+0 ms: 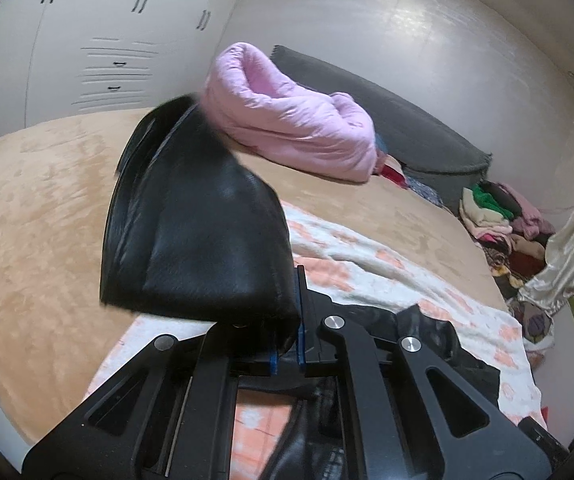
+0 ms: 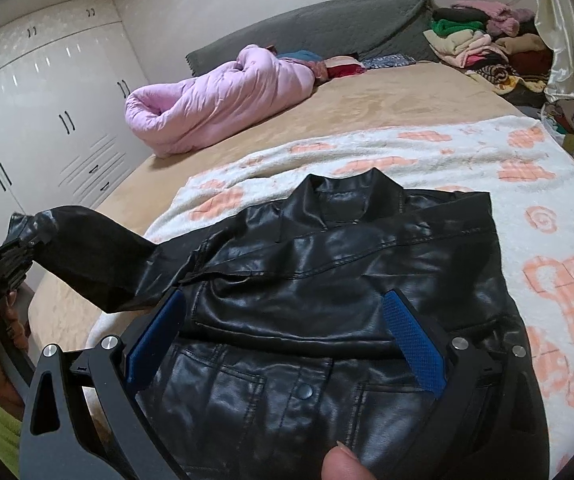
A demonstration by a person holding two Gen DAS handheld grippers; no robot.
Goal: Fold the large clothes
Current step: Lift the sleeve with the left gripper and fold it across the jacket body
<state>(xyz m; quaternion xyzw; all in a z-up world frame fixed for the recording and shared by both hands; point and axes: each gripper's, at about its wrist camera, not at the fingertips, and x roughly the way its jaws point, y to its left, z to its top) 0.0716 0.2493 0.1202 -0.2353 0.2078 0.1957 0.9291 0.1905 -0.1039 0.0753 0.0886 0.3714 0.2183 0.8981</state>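
A black leather jacket (image 2: 327, 280) lies front up on a white and orange blanket (image 2: 447, 160) on the bed. Its left sleeve (image 2: 99, 256) is lifted off to the left. My left gripper (image 1: 287, 332) is shut on that sleeve's cuff (image 1: 199, 232), which stands up in front of its camera; the gripper also shows in the right wrist view (image 2: 27, 240). My right gripper (image 2: 287, 340) is open, its blue pads (image 2: 415, 344) spread over the jacket's chest, just above it.
A rolled pink quilt (image 2: 215, 96) lies at the head of the bed by a grey headboard (image 2: 327, 28). A pile of clothes (image 2: 487, 48) sits at the far right corner. White wardrobes (image 2: 47, 100) stand to the left. The tan bedspread (image 1: 47, 200) surrounds the blanket.
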